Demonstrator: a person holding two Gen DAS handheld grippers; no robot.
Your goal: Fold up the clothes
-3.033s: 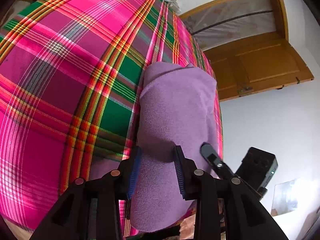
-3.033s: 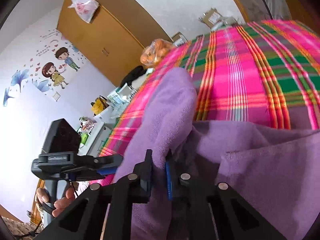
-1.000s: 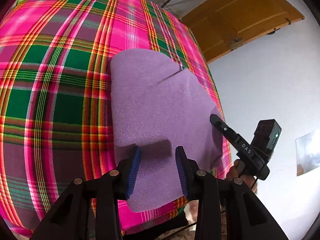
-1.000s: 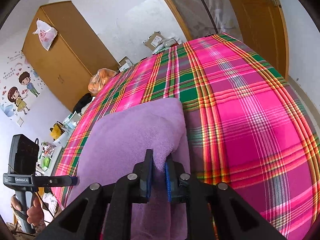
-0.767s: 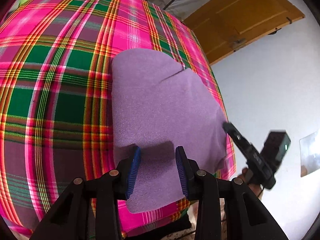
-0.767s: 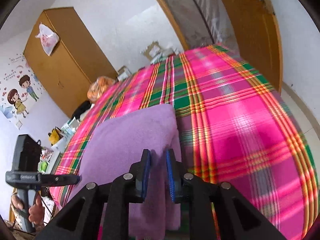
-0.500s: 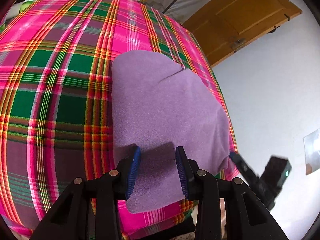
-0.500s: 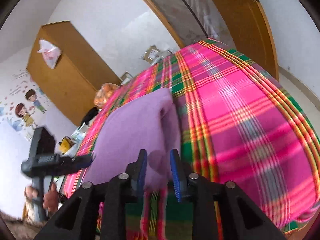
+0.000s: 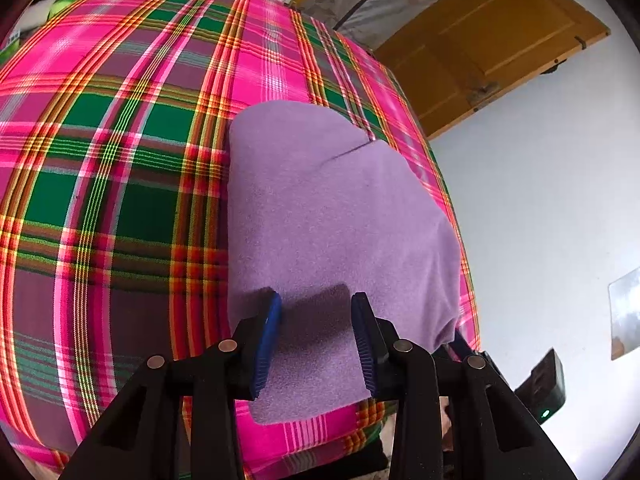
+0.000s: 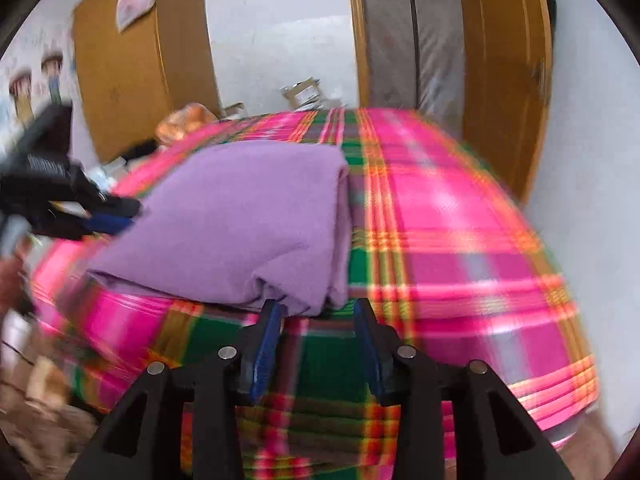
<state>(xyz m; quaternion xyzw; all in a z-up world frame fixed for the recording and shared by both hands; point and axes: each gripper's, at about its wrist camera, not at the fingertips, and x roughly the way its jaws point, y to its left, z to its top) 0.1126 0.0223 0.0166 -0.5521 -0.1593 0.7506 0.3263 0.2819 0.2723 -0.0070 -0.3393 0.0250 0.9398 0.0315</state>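
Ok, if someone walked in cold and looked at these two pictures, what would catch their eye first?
The loud pink, green and orange plaid bedspread fills most of both views. On it, near the bed's front edge, lies a folded purple garment, plain against the pattern. Both grippers are open: the left gripper sits over the garment's near end, and the right gripper is just short of its folded corner, in a motion-blurred view.
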